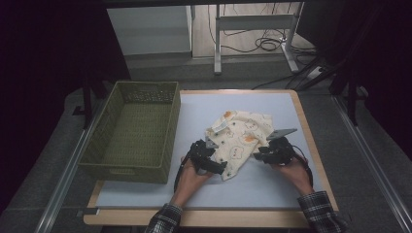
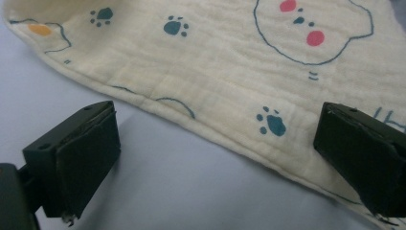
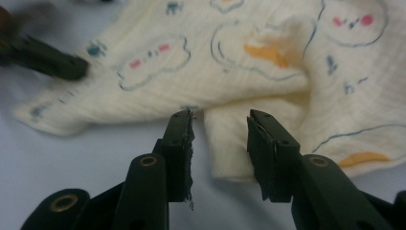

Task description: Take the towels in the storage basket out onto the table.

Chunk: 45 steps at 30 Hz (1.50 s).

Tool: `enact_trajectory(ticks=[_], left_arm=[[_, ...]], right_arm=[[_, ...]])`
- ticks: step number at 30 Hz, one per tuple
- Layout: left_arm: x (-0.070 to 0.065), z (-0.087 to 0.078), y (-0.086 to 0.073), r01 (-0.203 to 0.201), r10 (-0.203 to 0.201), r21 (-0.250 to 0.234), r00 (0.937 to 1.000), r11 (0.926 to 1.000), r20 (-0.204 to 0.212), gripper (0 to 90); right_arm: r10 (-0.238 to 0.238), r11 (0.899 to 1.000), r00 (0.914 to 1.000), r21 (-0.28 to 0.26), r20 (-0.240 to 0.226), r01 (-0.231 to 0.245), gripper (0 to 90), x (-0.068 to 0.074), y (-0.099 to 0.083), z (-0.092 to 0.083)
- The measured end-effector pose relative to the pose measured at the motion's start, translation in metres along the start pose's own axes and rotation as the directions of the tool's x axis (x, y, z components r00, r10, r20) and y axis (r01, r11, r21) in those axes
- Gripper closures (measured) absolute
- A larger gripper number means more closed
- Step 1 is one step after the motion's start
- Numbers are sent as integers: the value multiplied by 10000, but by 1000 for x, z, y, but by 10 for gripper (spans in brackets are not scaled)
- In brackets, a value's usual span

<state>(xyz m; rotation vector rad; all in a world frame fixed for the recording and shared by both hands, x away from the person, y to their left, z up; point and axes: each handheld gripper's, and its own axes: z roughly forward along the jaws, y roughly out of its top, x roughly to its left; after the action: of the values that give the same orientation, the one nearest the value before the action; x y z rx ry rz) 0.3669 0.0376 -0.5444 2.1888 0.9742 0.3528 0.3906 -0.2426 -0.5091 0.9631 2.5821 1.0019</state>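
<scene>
A cream baby garment printed with bears, paw prints and orange shapes lies crumpled on the pale blue mat. My left gripper rests at its near-left edge. In the left gripper view the left gripper is open wide, and the hem of the garment runs across between its jaws, one jaw on the mat, the other over the cloth. My right gripper is at the garment's near-right side. There the right gripper stands partly open, with a folded corner of the garment between its jaws and not pinched.
An empty green woven basket stands left of the mat, close to my left hand. The wooden table edge runs along the right. One jaw of the other gripper lies on the cloth's far side in the right gripper view.
</scene>
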Motion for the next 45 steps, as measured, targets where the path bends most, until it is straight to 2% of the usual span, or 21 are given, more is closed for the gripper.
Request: enact_trajectory(ticks=[2, 3, 4, 5, 9, 14, 15, 16, 18, 19, 20, 21, 24, 26, 30, 35, 38, 39, 40, 41, 45], left_arm=[[0, 0, 0, 1, -1, -6, 10000, 10000, -3, 22], [0, 0, 0, 17, -17, -20, 10000, 10000, -10, 22], [0, 0, 0, 7, -7, -9, 10000, 10000, -14, 22], [0, 0, 0, 7, -7, -9, 10000, 10000, -14, 22], [0, 0, 0, 31, -31, -38, 10000, 10000, -11, 24], [0, 0, 0, 42, -42, -32, 10000, 10000, -9, 25], [0, 0, 0, 45, -45, -30, 10000, 10000, -7, 25], [0, 0, 0, 47, -47, -29, 10000, 10000, -12, 24], [0, 0, 0, 24, -24, -18, 10000, 10000, -13, 25], [0, 0, 0, 24, -24, -18, 10000, 10000, -13, 25], [0, 0, 0, 24, -24, -17, 10000, 10000, -19, 25], [0, 0, 0, 21, -21, -19, 10000, 10000, -21, 25], [0, 0, 0, 28, -28, -19, 10000, 10000, -24, 25], [0, 0, 0, 44, -44, -32, 10000, 10000, -28, 25], [0, -1, 0, 12, -12, -21, 10000, 10000, -12, 26], [-4, -10, -4, 143, -143, -4, 9999, 9999, -37, 46], [-5, -16, -8, 103, -102, -118, 9999, 9999, 62, 46], [-6, -19, -9, 53, -52, -122, 10000, 9999, 80, 46], [-7, -22, -11, -4, 5, -142, 9999, 9999, 111, 46], [-8, -23, -12, 20, -17, -168, 9998, 9999, 174, 46], [-12, -21, -12, -74, 78, -109, 9995, 9999, 308, 46]], right_arm=[[-497, 9985, 9968, 257, 621, 482, 797, 4, -3, 5], [-679, 9974, 9946, 296, 780, 658, 845, 5, -3, 3], [-663, 9975, 9947, 300, 784, 641, 858, 5, -2, 1], [-663, 9975, 9947, 300, 784, 641, 858, 5, -2, 1], [-678, 9977, 9905, 53, 1200, 676, 863, 0, 5, -32], [-355, 9990, 9840, -208, 1747, 397, 862, -16, 4, -73], [-355, 9990, 9840, -208, 1747, 397, 862, -16, 4, -73], [-82, 9988, 9824, -459, 1864, 171, 862, -26, 4, -87], [355, 9975, 9836, -659, 1767, -242, 851, -36, 4, -94], [355, 9975, 9836, -659, 1767, -242, 851, -36, 4, -94], [620, 9965, 9815, -665, 1812, -507, 770, -43, 2, -91], [732, 9961, 9808, -618, 1810, -629, 731, -47, 1, -87], [933, 9952, 9799, -468, 1763, -864, 684, -51, -7, -77], [989, 9946, 9794, -487, 1758, -917, 663, -50, -13, -77], [805, 9964, 9761, -411, 2017, -737, 642, -45, -24, -85], [945, 9953, 9679, -437, 2327, -866, 642, -43, -45, -98], [1223, 9924, 9594, -204, 2541, -1211, 643, -48, -61, -96], [1223, 9924, 9594, -204, 2541, -1211, 643, -48, -61, -96], [1444, 9889, 9552, -43, 2582, -1483, 642, -53, -71, -91], [1547, 9875, 9550, -91, 2531, -1576, 641, -55, -73, -89], [1707, 9852, 9665, -453, 1914, -1651, 594, -59, -75, -82]])
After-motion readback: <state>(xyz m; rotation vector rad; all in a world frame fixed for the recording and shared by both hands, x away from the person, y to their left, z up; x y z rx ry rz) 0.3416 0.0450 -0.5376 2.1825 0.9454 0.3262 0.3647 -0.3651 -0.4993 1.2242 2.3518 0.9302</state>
